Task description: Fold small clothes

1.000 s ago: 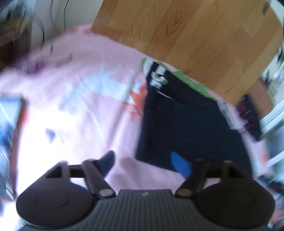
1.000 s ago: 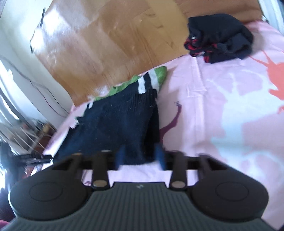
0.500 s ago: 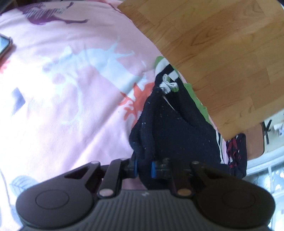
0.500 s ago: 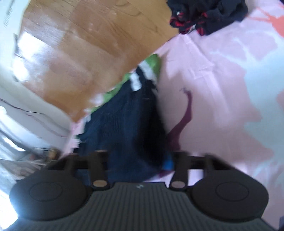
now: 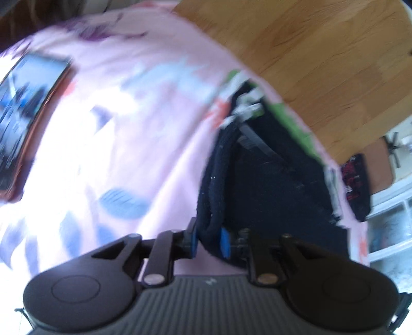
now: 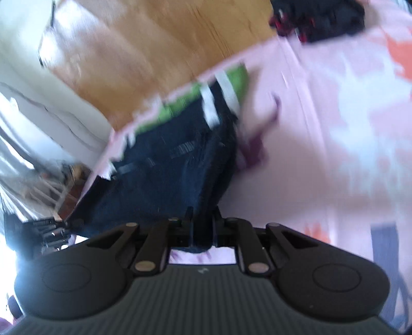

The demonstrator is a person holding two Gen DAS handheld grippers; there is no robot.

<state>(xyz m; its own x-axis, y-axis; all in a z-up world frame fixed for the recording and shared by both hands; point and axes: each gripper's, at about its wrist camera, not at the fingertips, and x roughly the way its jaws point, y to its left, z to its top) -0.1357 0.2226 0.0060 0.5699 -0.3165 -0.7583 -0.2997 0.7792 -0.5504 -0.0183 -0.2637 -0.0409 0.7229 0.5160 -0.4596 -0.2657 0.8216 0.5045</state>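
Observation:
A dark navy knitted garment [image 5: 270, 185] with a green and white striped band [image 6: 231, 80] lies at the edge of the pink patterned sheet [image 5: 128, 128]. My left gripper [image 5: 209, 241] pinches a bunched roll of the garment's near left edge between its blue pads; the jaws are opening slightly, with cloth still between them. In the right wrist view the same garment [image 6: 175, 175] rises to my right gripper [image 6: 202, 226], which grips its near edge. Those jaws are also easing open around the fabric. Both views are blurred.
A tablet [image 5: 23, 108] with a lit screen lies on the sheet at the far left. A crumpled dark and red garment [image 6: 322, 20] sits near the bed's edge. Wood floor [image 5: 322, 51] lies beyond the edge, white shelving [image 5: 394, 219] at the right.
Both grippers went from open in front of the navy garment to closed on its near edge. The edge is now bunched and lifted off the sheet, and both views have shifted.

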